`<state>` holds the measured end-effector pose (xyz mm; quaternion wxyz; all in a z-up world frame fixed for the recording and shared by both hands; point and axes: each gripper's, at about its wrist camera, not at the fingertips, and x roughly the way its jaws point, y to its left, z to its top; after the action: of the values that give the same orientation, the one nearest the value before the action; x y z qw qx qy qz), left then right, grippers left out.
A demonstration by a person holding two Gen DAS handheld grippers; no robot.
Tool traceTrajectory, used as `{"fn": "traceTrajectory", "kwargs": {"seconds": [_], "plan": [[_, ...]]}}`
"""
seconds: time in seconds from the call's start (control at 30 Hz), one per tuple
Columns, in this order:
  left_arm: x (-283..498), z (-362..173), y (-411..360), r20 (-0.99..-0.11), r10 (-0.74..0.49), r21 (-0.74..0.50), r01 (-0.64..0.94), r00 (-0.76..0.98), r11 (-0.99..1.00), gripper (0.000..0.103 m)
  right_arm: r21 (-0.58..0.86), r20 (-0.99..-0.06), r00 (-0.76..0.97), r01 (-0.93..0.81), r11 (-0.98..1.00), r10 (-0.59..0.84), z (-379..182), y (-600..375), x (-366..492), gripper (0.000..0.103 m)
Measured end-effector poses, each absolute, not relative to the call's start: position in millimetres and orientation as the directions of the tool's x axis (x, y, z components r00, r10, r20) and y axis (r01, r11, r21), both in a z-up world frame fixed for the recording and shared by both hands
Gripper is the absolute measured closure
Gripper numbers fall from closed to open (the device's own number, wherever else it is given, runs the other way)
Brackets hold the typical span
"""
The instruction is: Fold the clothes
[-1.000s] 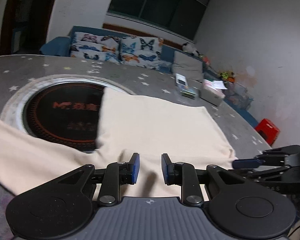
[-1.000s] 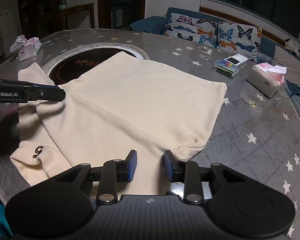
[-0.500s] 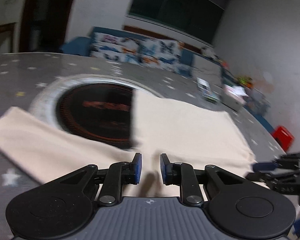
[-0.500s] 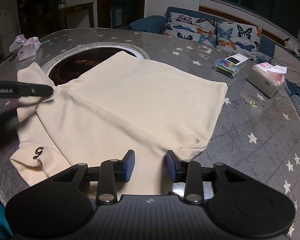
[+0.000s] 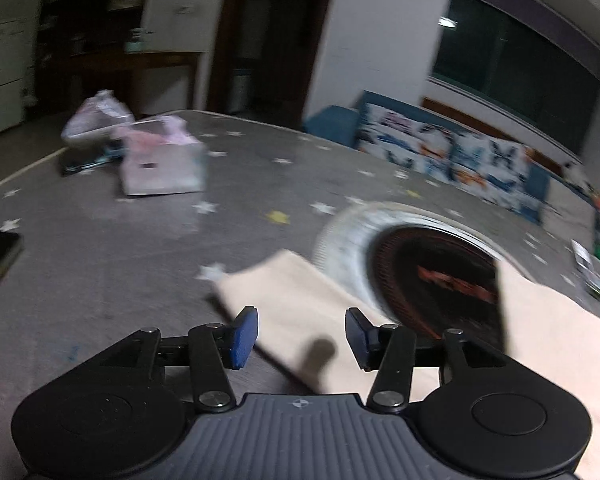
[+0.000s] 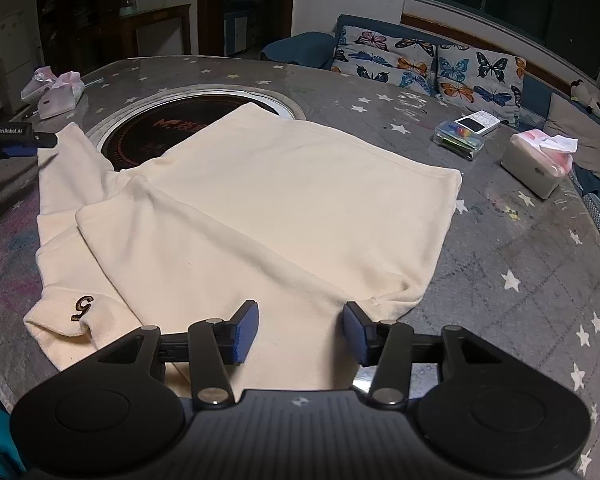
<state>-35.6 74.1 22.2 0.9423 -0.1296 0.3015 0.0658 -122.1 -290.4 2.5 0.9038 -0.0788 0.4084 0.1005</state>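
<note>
- Sitting far left on the grey star-patterned table [image 6: 500, 248], a pink tissue pack [image 6: 58, 90] has tissue poking from its top.
- Next, the left gripper [image 5: 300, 334]: jaws spread wide, empty, poised over the end of the cream garment's sleeve [image 5: 300, 300]; this view is blurred.
- Centre now, the cream garment [image 6: 284, 200] lies flat on the table, partly folded, one corner covering the round inset burner [image 6: 160, 132].
- Right gripper [image 6: 300, 328] hangs wide apart, gripping nothing, at the garment's near hem.
- Further right, a clear plastic box [image 6: 458, 140] holds small colourful items, a white device lying on top.
- Far right, a white tissue box [image 6: 534, 164], tissue sticking out.
</note>
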Motion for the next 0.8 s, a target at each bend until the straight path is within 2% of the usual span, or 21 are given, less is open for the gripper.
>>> {"fn": "traceTrajectory", "kwargs": {"seconds": [0.2,0.23,0.27,0.33,0.4,0.43,0.57,0.8], "plan": [[-24,13,96,-0.587,0.088,-0.226,-0.267,0.805,0.937,0.054,-0.062,-0.753,0.648,-0.244,0.968,0.115,2,-290,-123,0.055],[-22,12,99,-0.587,0.091,-0.229,-0.274,0.804,0.934,0.056,-0.062,-0.752,0.649,-0.243,0.968,0.115,2,-289,-123,0.055],[-21,11,100,-0.586,0.094,-0.229,-0.276,0.805,0.934,0.061,-0.062,-0.752,0.649,-0.243,0.968,0.115,2,-289,-123,0.055],[-21,11,103,-0.584,0.095,-0.233,-0.278,0.806,0.932,0.08,-0.061,-0.752,0.649,-0.242,0.968,0.115,2,-289,-123,0.055],[-23,13,103,-0.577,0.079,-0.249,-0.267,0.813,0.931,0.093,-0.06,-0.751,0.65,-0.242,0.969,0.116,2,-290,-122,0.055],[-24,15,102,-0.571,0.067,-0.26,-0.258,0.818,0.931,0.095,-0.06,-0.75,0.651,-0.241,0.969,0.115,2,-290,-122,0.056],[-32,28,94,-0.53,0.003,-0.303,-0.193,0.848,0.933,0.098,-0.059,-0.742,0.659,-0.239,0.969,0.117,3,-289,-124,0.056],[-62,83,35,-0.368,-0.266,-0.379,0.117,0.891,0.918,0.098,-0.041,-0.718,0.682,-0.244,0.969,0.142,11,-289,-129,0.057]]}}
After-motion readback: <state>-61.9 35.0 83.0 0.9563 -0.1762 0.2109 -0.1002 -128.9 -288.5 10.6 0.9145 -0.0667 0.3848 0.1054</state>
